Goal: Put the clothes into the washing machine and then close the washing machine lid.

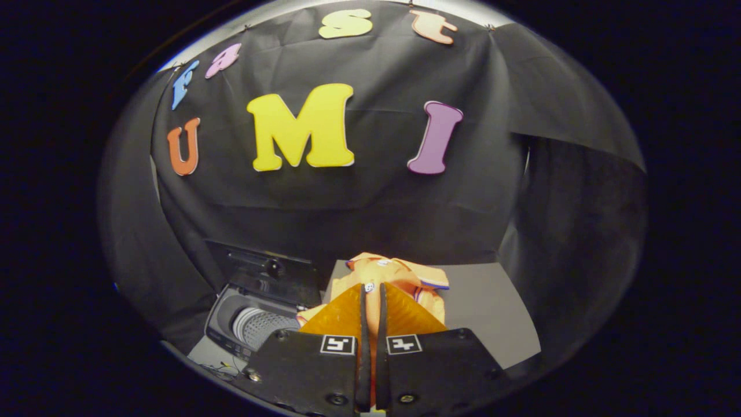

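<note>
The gripper [370,288] has its jaws nearly closed, pinching the orange clothes [399,275] on the counter [492,313]; the washing machine [255,324], lid open, sits lower left.

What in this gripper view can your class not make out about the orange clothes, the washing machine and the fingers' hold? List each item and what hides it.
- Orange clothes: the near part is hidden behind the fingers in the gripper view.
- Gripper: fingers nearly together; whether both press on cloth is unclear.
- Washing machine: the drum's depth is cut off by its rim; contents unseen.
- Raised lid: dark against the black cloth, detail lost.
</note>
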A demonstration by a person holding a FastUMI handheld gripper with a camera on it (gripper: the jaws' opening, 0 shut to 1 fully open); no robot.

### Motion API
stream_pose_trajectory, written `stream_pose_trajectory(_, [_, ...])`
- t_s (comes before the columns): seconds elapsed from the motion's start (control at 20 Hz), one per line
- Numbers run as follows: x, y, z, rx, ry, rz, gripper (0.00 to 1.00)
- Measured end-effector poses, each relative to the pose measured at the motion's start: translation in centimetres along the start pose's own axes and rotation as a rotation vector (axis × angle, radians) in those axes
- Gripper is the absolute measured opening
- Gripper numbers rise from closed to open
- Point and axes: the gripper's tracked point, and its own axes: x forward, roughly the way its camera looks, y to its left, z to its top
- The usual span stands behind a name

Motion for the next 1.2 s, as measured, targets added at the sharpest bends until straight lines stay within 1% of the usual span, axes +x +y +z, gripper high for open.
stream_pose_trajectory(0.15, [-0.8,3.5,2.1,-0.027,-0.033,0.061,0.07])
stream_pose_trajectory(0.3, [-1.2,7.7,3.0,-0.043,-0.035,0.140,0.07])
stream_pose_trajectory(0.45, [-1.4,10.8,3.8,-0.086,-0.050,0.186,0.07])
stream_pose_trajectory(0.75, [-1.8,16.6,4.5,-0.144,-0.058,0.278,0.07])
stream_pose_trajectory(0.95, [-2.0,20.1,4.2,-0.167,-0.048,0.352,0.07])
stream_pose_trajectory(1.2, [-1.7,23.2,3.5,-0.180,-0.038,0.400,0.07])
